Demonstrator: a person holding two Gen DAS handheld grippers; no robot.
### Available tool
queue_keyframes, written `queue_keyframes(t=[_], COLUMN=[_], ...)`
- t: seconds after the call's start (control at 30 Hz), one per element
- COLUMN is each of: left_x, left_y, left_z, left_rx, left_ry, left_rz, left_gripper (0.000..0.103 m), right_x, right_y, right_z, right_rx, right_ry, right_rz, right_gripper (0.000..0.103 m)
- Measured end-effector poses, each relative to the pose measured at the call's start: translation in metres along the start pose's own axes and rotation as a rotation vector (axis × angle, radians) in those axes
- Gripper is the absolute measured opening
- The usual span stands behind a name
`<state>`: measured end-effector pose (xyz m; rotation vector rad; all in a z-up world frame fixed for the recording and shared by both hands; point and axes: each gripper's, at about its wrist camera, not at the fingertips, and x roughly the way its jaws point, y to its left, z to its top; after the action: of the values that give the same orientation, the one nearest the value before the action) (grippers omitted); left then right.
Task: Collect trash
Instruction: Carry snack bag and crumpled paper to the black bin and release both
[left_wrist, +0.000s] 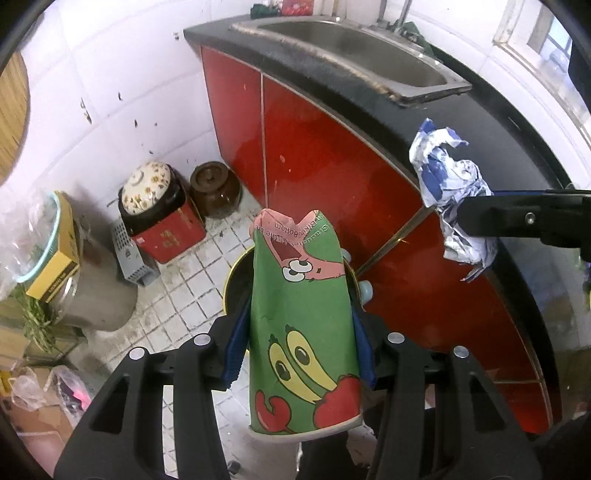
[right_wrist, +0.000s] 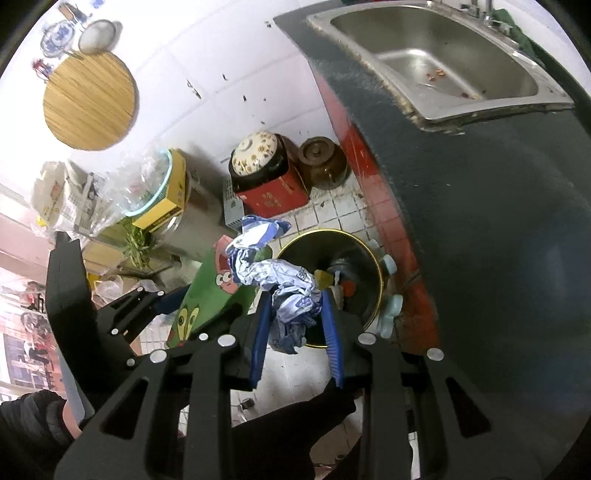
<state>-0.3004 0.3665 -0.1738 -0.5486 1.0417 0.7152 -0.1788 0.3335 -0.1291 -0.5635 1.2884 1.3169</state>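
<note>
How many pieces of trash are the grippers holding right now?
2. The flattened green cartoon paper cup is clamped in the left gripper; the crumpled blue-and-white wrapper is in the right gripper, above the bin.

The cup (left_wrist: 301, 325) at the centre of the left wrist view is printed paper, creased and faintly glossy. The wrapper (right_wrist: 280, 284) looks like crumpled thin plastic. The sink (right_wrist: 443, 55) at upper right is brushed metal, and the bench (right_wrist: 498, 206) around it is dark, rough and speckled. Glossy red cupboard doors (left_wrist: 314, 155) stand below. The round board (right_wrist: 88, 99) at upper left is wood.
</note>
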Motion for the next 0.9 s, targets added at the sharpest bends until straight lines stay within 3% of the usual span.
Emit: queue_keyframes(t=[0.33, 0.43, 0.77, 0.9], left_x=[0.017, 0.02, 0.021, 0.012], left_y=[0.008, 0.011, 0.011, -0.004], left_z=[0.003, 0.003, -0.002, 0.001], left_rx=[0.022, 0.027, 0.017, 0.042], left_ry=[0.012, 0.01, 0.027, 0.003], left_rz=[-0.02, -0.005, 0.007, 0.002], left_gripper=[0.049, 0.071, 0.076, 0.085], right_x=[0.02, 0.025, 0.002, -0.024], right_y=[0.0, -0.002, -0.023, -0.04], right_z=[0.02, 0.022, 0.011, -0.001], right_rx=[0.01, 0.014, 0.077, 0.124], right_ry=[0.025, 0.036, -0.003, -0.045], right_rz=[-0.016, -0.027, -0.027, -0.038], right_gripper=[0.033, 0.05, 0.051, 0.062])
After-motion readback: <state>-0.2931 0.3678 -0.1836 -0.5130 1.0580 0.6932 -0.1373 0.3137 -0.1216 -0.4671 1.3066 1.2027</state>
